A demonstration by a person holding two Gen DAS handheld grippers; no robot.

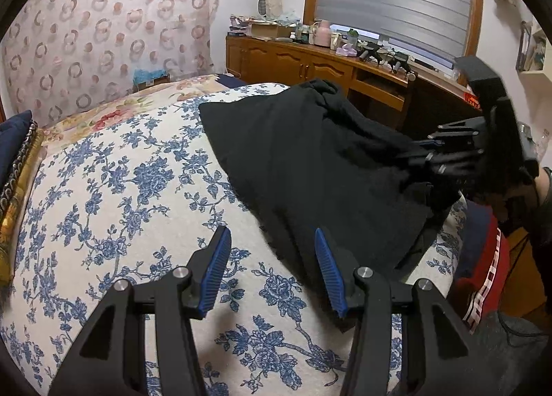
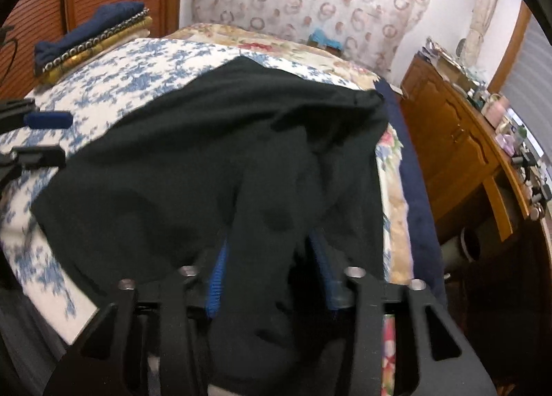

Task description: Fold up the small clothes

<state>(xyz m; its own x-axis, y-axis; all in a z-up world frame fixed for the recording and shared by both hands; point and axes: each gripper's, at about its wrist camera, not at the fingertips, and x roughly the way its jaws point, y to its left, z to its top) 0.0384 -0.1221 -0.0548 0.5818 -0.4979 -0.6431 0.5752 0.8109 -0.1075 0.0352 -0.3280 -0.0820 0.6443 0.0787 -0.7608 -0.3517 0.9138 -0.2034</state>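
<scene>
1. Closest in, the left tongs (image 1: 272, 268) hang over the bed with their blue pads (image 1: 217, 271) spread apart and nothing between them, just the blue-flowered quilt (image 1: 114, 195) below.
2. The right pad of those tongs sits right at the near edge of the black garment (image 1: 310, 161); whether it touches the cloth is hard to tell.
3. Over to the right wrist view: the right tongs (image 2: 272, 268) have a thick bunch of the black garment (image 2: 193, 168) between their blue pads (image 2: 215, 285), and they are pinching it, the fabric bulging down past the jaws toward the camera.
4. From that pinch the garment fans out over the quilt (image 2: 103, 92), lying across the right half of the bed, with its far corner gathered in wrinkles near the bed's edge.
5. The left view catches the right tongs (image 1: 431, 151) from the side, at the garment's right edge, with cloth drawn toward them.
6. A red and navy cloth (image 1: 483, 258) hangs off the near right side of the bed.
7. Further back, a stack of folded clothes (image 2: 86, 37) rests at the far left corner of the bed.
8. Beyond the bed stand a wooden sideboard (image 1: 293, 61), cluttered on top, and a ring-patterned curtain (image 1: 114, 26).
</scene>
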